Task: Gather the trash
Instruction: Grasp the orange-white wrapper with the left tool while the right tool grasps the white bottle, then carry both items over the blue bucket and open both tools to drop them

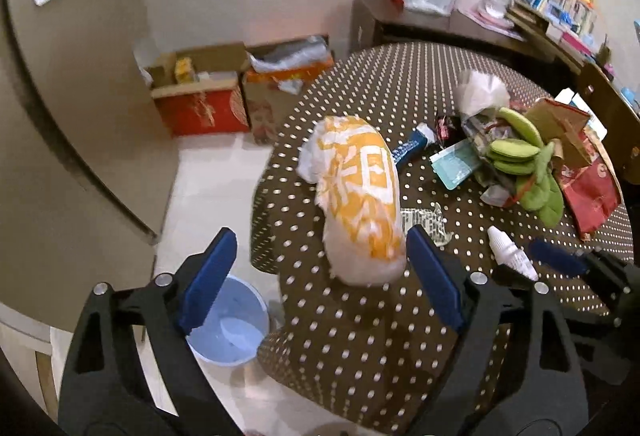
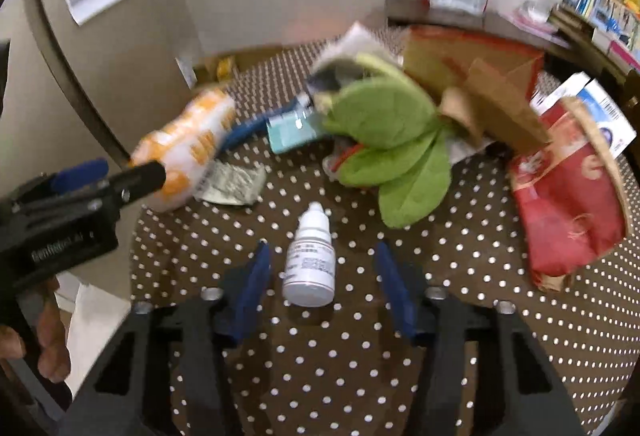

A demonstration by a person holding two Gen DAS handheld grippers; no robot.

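- Left wrist view: the left gripper [image 1: 320, 276] is spread wide, both blue pads apart, gripping nothing. An orange-and-white plastic bag [image 1: 358, 196] lies on the table between and just beyond the fingers; whether the right pad touches its near end cannot be told.
- Below the left finger, a light blue bucket [image 1: 228, 332] stands on the pale floor beside the table edge.
- Right wrist view: the right gripper [image 2: 324, 286] is also released, fingers wide apart, holding nothing. A small white dropper bottle [image 2: 309, 264] lies on the brown polka-dot tablecloth [image 2: 360, 376] between the two blue pads, clear of both, its cap pointing away.
- Just past the bottle, to the left, a crumpled silver foil wrapper [image 2: 230, 184] lies beside the bag.
- Farther off, in the middle of the table, a green leaf-shaped cloth [image 2: 400, 156] rests amid clutter, with a teal packet [image 2: 290, 130] to its left.
- To the right lies a red paper bag [image 2: 568, 196], with a brown paper bag [image 2: 504, 104] beyond it.
- In the left wrist view, green bananas [image 1: 516, 148] sit on that clutter.
- On the far floor, against the wall, stand open cardboard boxes [image 1: 200, 92].
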